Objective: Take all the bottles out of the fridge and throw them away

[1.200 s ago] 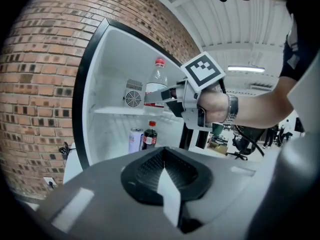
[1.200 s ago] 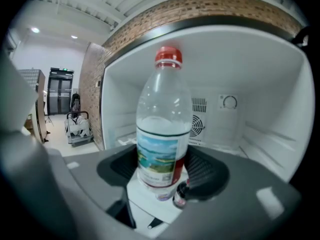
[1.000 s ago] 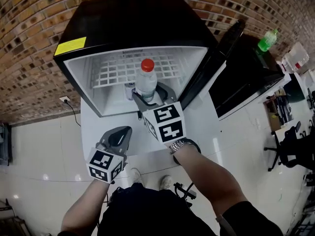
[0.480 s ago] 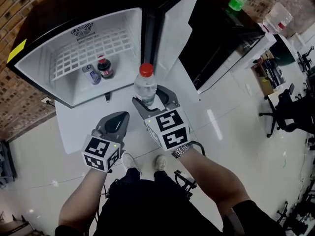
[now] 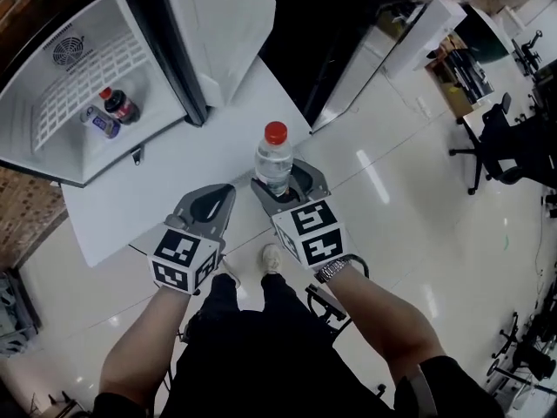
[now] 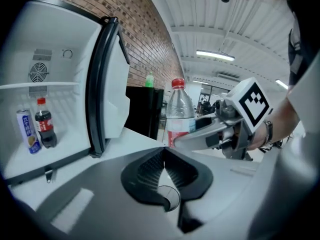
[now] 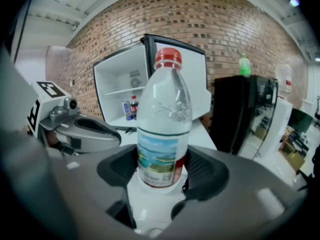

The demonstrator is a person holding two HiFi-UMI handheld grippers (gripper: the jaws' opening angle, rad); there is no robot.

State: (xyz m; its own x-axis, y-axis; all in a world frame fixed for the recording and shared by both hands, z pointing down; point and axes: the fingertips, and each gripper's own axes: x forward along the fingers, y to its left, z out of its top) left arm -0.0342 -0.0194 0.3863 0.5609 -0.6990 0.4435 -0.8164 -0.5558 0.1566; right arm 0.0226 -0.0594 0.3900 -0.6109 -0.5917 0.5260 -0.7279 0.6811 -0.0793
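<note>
Clear plastic water bottle (image 5: 273, 159) upright, red cap up, clamped in right gripper (image 5: 283, 188); left gripper (image 5: 218, 200) at 8 o'clock, jaws together, empty.

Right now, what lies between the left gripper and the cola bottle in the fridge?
Only the bare white tabletop, then the fridge's open front edge, lies between the left gripper and the cola bottle. The head view shows it.

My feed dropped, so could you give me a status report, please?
Right gripper shut on water bottle. Left gripper shut, empty. Cola bottle, can in fridge.
</note>
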